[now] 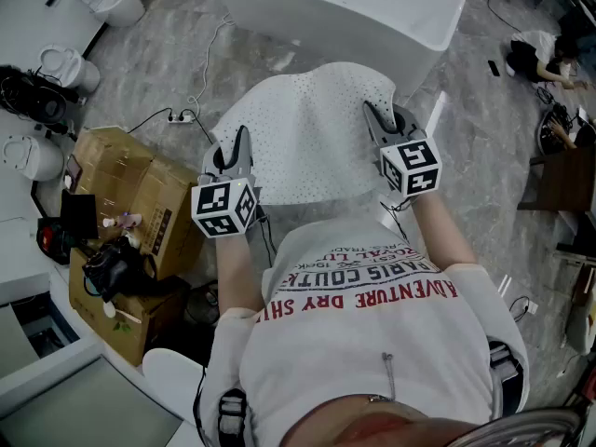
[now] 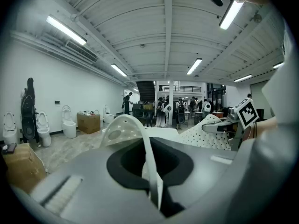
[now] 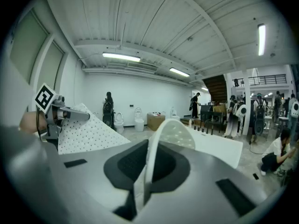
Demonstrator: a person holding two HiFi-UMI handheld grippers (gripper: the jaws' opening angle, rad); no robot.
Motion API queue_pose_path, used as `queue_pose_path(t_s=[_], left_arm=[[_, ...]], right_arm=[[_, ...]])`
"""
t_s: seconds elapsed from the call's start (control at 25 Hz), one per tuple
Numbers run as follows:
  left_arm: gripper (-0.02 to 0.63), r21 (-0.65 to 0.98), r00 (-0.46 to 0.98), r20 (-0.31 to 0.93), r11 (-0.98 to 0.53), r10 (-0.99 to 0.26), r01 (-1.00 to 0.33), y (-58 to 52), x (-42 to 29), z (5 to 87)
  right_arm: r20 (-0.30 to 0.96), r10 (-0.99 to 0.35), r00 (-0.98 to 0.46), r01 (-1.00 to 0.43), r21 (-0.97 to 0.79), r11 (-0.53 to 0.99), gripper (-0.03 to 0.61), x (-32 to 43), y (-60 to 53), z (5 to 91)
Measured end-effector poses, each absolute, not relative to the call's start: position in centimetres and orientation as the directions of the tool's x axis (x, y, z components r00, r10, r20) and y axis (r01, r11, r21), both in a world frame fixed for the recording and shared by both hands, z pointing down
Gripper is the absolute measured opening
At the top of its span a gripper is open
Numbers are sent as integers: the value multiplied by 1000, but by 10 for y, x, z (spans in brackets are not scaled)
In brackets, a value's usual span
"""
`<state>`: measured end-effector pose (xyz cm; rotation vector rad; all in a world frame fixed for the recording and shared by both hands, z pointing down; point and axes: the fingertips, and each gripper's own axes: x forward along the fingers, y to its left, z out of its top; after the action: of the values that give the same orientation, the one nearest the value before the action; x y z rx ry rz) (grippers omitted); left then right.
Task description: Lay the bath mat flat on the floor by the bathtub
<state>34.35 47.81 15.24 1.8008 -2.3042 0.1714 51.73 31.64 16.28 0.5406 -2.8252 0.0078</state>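
Both sides of the mat (image 1: 312,138) are gripped, held up at frame centre.
The left gripper (image 1: 240,143) and right gripper (image 1: 383,119) each have their jaws clamped tight on a thin side edge of the white, perforated mat. It humps up between them, with its far edge toward the tub (image 1: 345,12) at top centre, above the grey floor (image 1: 484,147). Boxes (image 1: 130,189) sit at the left and toilets (image 1: 65,63) at the upper left.
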Motion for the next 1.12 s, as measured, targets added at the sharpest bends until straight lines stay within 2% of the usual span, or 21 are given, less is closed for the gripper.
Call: queue_pose_path(t_s=[0.64, 1.12], left_arm=[[18, 84, -219, 245, 246, -944, -966, 517, 293, 172], [18, 157, -317, 316, 379, -894, -912, 555, 219, 218]], right_arm=[[277, -384, -881, -400, 1, 917, 17, 468, 343, 178], [382, -235, -894, -262, -20, 965, 17, 370, 353, 227]])
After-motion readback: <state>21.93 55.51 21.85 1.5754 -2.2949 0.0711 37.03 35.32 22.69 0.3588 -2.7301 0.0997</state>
